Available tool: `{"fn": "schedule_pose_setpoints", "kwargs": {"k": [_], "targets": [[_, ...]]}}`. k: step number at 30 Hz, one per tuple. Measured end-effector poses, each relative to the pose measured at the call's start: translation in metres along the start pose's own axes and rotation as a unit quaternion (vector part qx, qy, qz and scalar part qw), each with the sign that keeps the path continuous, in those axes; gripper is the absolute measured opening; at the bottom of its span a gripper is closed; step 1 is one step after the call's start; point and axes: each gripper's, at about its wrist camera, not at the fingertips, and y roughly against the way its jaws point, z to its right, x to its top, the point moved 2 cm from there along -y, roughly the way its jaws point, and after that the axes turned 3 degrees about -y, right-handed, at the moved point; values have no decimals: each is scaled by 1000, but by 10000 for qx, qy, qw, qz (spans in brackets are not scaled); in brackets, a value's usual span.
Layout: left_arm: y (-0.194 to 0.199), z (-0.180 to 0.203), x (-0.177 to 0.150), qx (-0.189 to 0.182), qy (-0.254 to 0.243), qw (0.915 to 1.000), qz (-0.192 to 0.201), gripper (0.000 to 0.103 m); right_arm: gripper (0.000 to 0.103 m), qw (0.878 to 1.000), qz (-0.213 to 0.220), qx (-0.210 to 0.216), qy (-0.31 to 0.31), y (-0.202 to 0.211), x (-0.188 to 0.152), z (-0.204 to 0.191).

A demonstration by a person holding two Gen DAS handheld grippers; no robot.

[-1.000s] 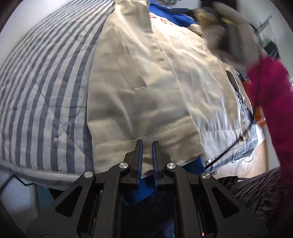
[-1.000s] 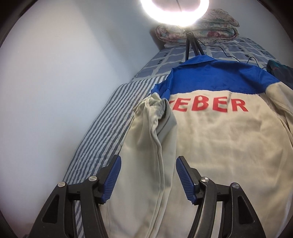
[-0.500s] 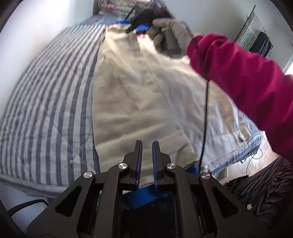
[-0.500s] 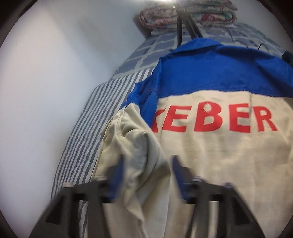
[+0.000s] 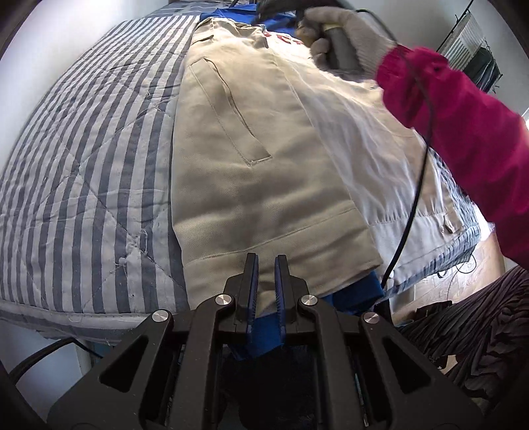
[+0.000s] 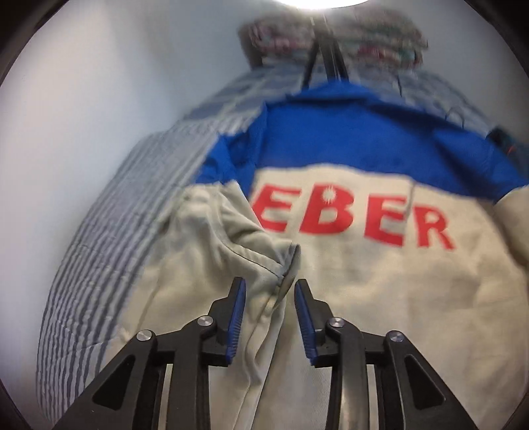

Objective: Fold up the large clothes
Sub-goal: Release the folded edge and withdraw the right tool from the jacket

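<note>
Jacket (image 5: 264,185) lies flat on the bed (image 5: 82,158). Left gripper (image 5: 264,264) pinches the hem nearly closed, anchoring it; right gripper (image 6: 269,291) sits half-open straddling the folded sleeve (image 6: 211,251), ready to grab.

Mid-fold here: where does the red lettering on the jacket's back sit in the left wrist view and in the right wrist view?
Left wrist: red lettering only partly shows at top centre, beside the gloved right hand.
Right wrist: it runs across the centre, reading EBER, above the right gripper.
Shared landmark: the jacket's blue yoke, just beyond the letters in both views.
</note>
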Motion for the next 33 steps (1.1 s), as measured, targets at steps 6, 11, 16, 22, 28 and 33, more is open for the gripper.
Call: {"fn": "schedule_pose_setpoints", "kwargs": {"k": [6, 11, 16, 22, 28, 33], "targets": [[19, -2, -2, -132, 152, 9995, 237, 8, 22, 9868, -383, 1242, 962, 32, -63, -66], [47, -18, 3, 122, 426, 9968, 669, 8, 21, 9809, -942, 1154, 1255, -1, -109, -97], [55, -35, 5, 422, 603, 9935, 874, 8, 21, 9858, -978, 890, 1034, 3, -111, -96], [67, -55, 1, 261, 902, 9902, 1035, 8, 29, 9858, -403, 1247, 1053, 103, -124, -95], [58, -43, -5, -193, 881, 9925, 824, 8, 60, 9912, 502, 1003, 698, 201, -154, -70], [26, -9, -4, -244, 394, 9983, 364, 8, 65, 9948, 715, 572, 444, 251, -167, -37]]}}
